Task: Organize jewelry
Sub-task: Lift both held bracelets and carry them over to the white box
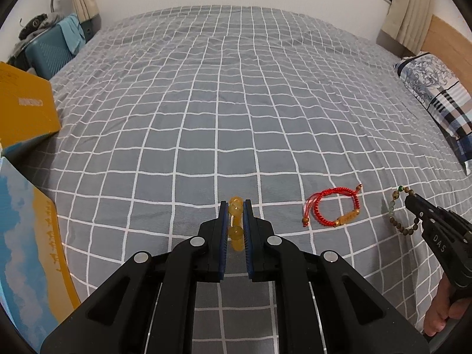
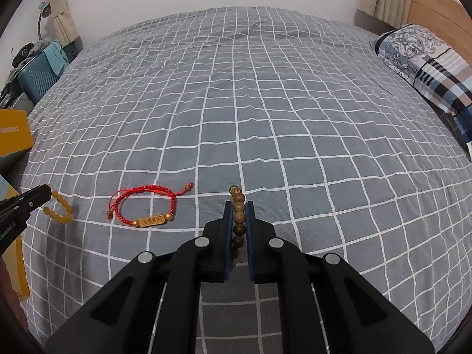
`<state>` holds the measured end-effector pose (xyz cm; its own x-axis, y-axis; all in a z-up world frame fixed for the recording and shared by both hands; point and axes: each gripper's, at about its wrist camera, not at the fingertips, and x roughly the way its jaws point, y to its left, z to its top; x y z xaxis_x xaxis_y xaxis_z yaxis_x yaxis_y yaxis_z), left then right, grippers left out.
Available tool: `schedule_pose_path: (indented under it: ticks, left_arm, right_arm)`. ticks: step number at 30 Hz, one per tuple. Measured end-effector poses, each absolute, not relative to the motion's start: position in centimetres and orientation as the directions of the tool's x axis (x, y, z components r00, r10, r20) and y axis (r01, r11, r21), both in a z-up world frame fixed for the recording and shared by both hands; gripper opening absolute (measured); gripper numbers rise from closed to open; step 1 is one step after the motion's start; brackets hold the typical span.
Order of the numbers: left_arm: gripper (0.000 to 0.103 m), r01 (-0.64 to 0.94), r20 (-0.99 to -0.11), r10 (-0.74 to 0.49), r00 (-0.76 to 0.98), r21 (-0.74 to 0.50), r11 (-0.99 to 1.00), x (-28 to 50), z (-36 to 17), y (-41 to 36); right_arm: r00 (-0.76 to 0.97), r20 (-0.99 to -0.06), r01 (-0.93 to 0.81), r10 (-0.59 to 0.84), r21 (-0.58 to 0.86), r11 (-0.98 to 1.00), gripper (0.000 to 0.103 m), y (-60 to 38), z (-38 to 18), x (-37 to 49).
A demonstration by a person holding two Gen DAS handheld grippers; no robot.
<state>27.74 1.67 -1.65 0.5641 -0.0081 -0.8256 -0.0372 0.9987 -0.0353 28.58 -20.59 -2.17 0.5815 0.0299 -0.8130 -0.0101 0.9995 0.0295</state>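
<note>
Three bracelets sit at the near edge of a bed covered in a grey sheet with white grid lines [image 1: 236, 103]. In the middle, a red woven cord bracelet [image 2: 146, 206] with a small gold-coloured tag lies flat on the sheet, untouched, between the two grippers.

To its left, the left gripper [image 1: 236, 215] is clenched on an amber bead bracelet [image 1: 236, 224]; the yellow beads are pinched between its blue-lined jaws, and in the right wrist view the rest of the loop hangs down toward the sheet just beyond the fingertips.

To the right of the red bracelet, the right gripper [image 2: 238, 215] is clenched on a brown wooden bead bracelet [image 2: 239, 216]. A line of round beads runs between its jaws, with a small green bead at the far end.

Further out, a patterned blue, white and tan pillow [image 2: 424, 67] rests at the right side of the bed against a wooden headboard [image 2: 436, 8]. Yellow boxes [image 1: 26, 109] stand at the left edge. A teal suitcase [image 1: 50, 56] with clothing draped on it stands past the bed's far left corner, near cream curtains.
</note>
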Motion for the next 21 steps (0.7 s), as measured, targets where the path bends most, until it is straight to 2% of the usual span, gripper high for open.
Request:
schedule_pose_path:
  ticks: [21]
  left_arm:
    - [0.009, 0.005, -0.756, -0.04, 0.654, -0.049, 0.999, 24.2, 2.5, 0.9]
  right_arm:
    - [0.644, -0.765, -0.027, 0.014, -0.005, 1.0, 0.007, -19.2, 1.9, 25.5]
